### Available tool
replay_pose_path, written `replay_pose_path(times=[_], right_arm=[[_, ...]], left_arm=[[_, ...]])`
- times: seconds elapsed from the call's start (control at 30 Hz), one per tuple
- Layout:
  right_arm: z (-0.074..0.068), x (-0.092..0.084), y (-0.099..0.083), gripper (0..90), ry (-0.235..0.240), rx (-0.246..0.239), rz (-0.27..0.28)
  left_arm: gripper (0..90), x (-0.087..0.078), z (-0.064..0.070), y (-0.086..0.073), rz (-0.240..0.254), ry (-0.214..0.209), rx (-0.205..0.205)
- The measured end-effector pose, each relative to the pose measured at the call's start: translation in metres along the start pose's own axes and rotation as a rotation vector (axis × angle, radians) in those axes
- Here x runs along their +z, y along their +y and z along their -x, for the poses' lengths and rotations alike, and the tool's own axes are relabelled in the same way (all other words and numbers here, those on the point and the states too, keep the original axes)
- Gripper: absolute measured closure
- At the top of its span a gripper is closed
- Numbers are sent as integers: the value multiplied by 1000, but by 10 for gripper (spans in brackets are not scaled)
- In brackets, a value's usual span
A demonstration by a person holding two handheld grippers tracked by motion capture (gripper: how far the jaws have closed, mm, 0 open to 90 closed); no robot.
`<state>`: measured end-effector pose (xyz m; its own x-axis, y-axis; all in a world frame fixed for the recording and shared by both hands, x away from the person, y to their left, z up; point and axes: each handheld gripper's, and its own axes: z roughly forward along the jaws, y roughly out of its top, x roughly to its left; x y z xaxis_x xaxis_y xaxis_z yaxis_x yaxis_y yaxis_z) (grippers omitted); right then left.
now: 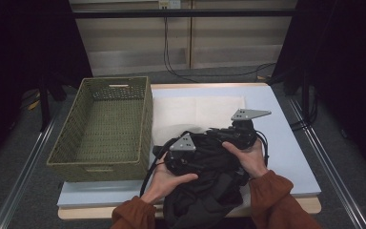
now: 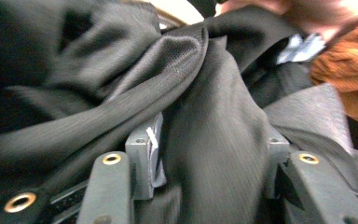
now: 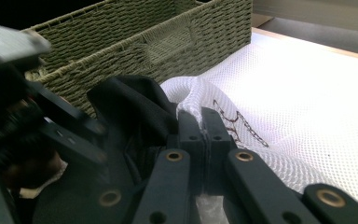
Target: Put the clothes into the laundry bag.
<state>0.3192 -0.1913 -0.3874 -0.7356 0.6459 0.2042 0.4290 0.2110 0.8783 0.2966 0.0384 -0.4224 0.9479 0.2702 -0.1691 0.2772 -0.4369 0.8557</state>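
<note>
Black garment at near centre of table, both grippers in it.

Black garment (image 1: pixel 205 186) runs near-to-far, near end hanging off the table edge, right of the wicker basket (image 1: pixel 106 129). Left gripper (image 2: pixel 205 154) half open, cloth between its jaws. Right gripper (image 3: pixel 204 135) clamped on white mesh bag (image 3: pixel 307 116).

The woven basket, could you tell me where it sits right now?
In the high view the woven basket sits on the table's left side, beside the white mesh bag, up and left of the black garment.

Basket (image 1: pixel 100 126) left on table (image 1: pixel 286 157), garment (image 1: pixel 205 191) right of it — atop mesh bag (image 1: pixel 200 112)
</note>
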Motion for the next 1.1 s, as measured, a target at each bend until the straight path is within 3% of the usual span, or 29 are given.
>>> replay_pose_path(times=[0.13,0.3,0.37,0.63,0.7,0.8,0.93,1.0,1.1], right_arm=[[3,1,-2,898,0,4,-3],[2,1,-2,897,-1,6,-4],[3,1,-2,897,0,8,-4],[7,-2,-6,897,-12,17,-5],[10,-4,-8,897,-19,19,-9],[14,-8,-12,897,-30,30,-12],[14,-9,-13,897,-32,25,-16],[14,-8,-13,897,-33,23,-16],[12,-8,-12,897,-30,18,-16]], left_arm=[[500,-25,-3,-3,52,63,14],[418,-41,-2,-8,60,115,24],[382,-47,-3,-8,86,130,18],[340,-47,-6,0,132,158,8],[306,-47,-7,3,130,174,20],[280,-46,-12,3,120,185,-11],[221,-34,-19,-6,66,209,-43],[210,-26,-24,-12,45,200,-68],[127,-15,-32,-20,-6,227,-84]])
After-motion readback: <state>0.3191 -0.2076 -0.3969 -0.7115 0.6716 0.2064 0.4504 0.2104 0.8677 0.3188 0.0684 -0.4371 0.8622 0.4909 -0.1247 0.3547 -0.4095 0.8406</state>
